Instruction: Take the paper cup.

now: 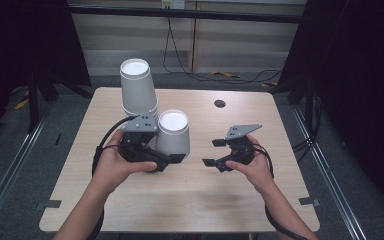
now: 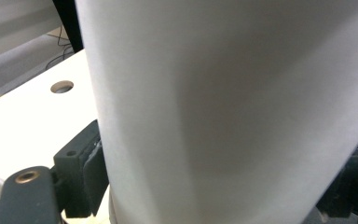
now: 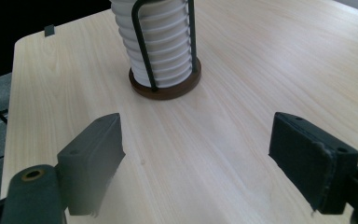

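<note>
My left gripper (image 1: pixel 174 150) is shut on a white paper cup (image 1: pixel 173 136), gripping its lower wall, with the cup's white round end facing up. In the left gripper view the cup (image 2: pixel 223 102) stands close between the jaws, and one black pad (image 2: pixel 81 172) presses on its left side. Just behind it a tall stack of white cups (image 1: pixel 139 87) leans in a wire holder. My right gripper (image 1: pixel 213 152) hangs open over the bare table to the right. In the right gripper view its jaws (image 3: pixel 200 158) stand wide apart, facing the stack of cups (image 3: pixel 161 42).
The holder has a round brown base (image 3: pixel 165 88) and dark wire uprights. The wooden table (image 1: pixel 190 200) has a small round hole (image 1: pixel 220 103) near its far edge. Dark curtains flank both sides, and cables lie on the floor behind.
</note>
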`<state>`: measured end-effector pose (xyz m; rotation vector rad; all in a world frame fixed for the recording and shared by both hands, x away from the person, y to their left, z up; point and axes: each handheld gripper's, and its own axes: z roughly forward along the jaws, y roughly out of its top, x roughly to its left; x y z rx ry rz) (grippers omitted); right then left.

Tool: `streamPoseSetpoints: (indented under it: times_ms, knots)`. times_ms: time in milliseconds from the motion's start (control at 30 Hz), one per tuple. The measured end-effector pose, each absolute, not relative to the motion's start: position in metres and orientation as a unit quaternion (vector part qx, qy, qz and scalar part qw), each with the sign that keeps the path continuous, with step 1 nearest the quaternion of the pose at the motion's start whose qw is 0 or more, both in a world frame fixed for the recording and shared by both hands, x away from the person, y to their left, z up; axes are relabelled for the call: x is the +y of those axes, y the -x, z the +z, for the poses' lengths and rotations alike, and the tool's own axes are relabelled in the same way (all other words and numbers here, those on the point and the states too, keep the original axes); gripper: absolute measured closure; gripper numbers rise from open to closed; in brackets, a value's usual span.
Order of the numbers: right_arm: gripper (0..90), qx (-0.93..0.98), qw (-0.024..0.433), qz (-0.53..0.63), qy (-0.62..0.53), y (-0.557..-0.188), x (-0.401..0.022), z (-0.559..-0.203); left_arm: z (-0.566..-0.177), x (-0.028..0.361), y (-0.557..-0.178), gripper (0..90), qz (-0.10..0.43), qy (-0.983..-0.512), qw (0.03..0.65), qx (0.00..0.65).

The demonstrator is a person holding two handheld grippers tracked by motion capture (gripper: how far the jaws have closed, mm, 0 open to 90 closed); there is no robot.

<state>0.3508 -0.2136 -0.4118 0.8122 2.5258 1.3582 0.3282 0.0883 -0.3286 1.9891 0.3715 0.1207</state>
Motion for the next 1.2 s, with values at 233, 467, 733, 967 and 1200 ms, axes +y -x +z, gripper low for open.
streamPoseSetpoints:
  times_ms: [233, 467, 733, 967, 1200]
  knots:
    - [18.1, 0.847, 0.081, 0.449, -0.274, -0.348, -0.222, -0.415, -0.34, 0.076, -0.331, 15.6, 0.058, -0.843, 0.512, 0.157]
    - [18.4, 0.849, 0.083, 0.445, -0.272, -0.344, -0.229, -0.414, -0.359, 0.063, -0.336, 15.6, 0.053, -0.85, 0.498, 0.162]
    - [18.7, 0.85, 0.083, 0.443, -0.271, -0.341, -0.235, -0.411, -0.374, 0.049, -0.342, 15.6, 0.06, -0.861, 0.477, 0.166]
    - [18.7, 0.853, 0.08, 0.441, -0.266, -0.338, -0.238, -0.407, -0.388, 0.04, -0.347, 15.6, 0.064, -0.869, 0.459, 0.173]
    - [18.6, 0.857, 0.077, 0.441, -0.256, -0.336, -0.239, -0.403, -0.4, 0.032, -0.352, 15.6, 0.063, -0.879, 0.438, 0.176]
